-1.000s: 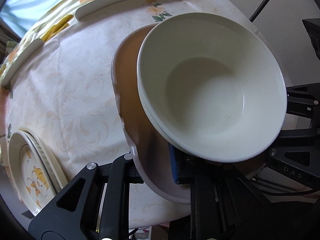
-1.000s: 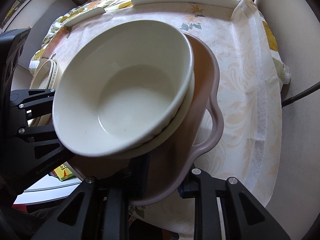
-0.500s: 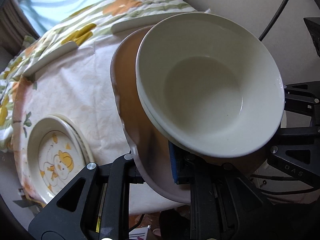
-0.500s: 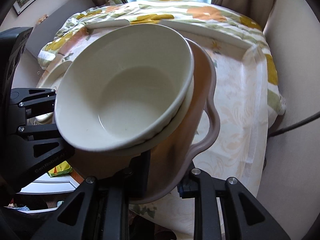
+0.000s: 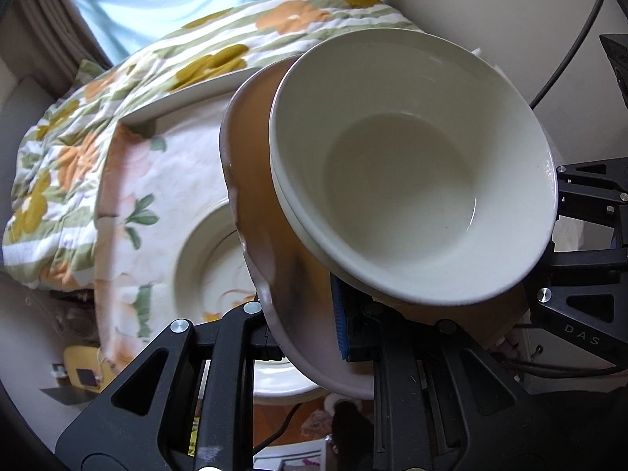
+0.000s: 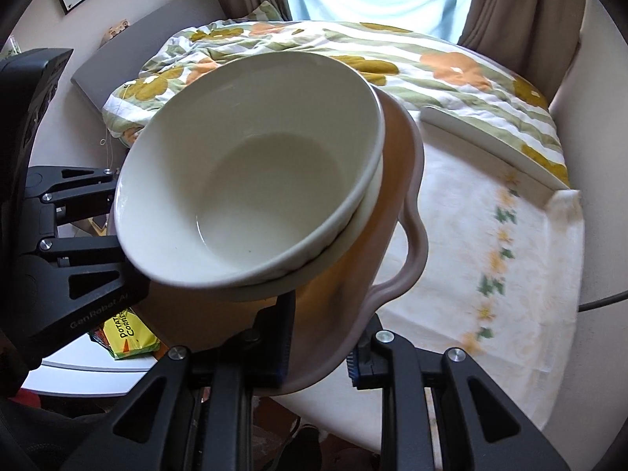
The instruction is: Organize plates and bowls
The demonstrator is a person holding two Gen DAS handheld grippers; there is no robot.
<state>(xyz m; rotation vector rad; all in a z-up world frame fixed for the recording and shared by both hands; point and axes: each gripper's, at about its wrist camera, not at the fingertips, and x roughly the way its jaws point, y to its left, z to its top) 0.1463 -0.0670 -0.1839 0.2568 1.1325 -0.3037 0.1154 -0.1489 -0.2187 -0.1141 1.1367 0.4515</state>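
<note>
Two cream bowls (image 5: 412, 165), nested one inside the other, sit on a mauve-brown scalloped dish (image 5: 271, 235) that is held up in the air above a cloth-covered bench (image 6: 490, 243). The stack fills the middle of both wrist views and tilts slightly.

The left gripper (image 5: 302, 337) has its fingers clamped on the dish's near rim at the lower centre of the left view, a blue pad pressed against the inside of the rim. The right gripper (image 6: 320, 349) has its fingers clamped on the opposite rim, at the lower centre of the right view, beside a looped handle-like curve in the rim.

In the lower left of the left view, partly hidden behind the dish, a stack of patterned plates (image 5: 204, 259) rests on the bench; its print is too blurred to describe. A flowered quilt (image 5: 78, 145) lies beyond the bench toward a curtained window at the top of the frame.

The sorting looks well along: bowls are gathered on one dish, plates are piled together. What seems left is to set this carried stack down somewhere, possibly near the plates; the destination cannot be told from here.
</note>
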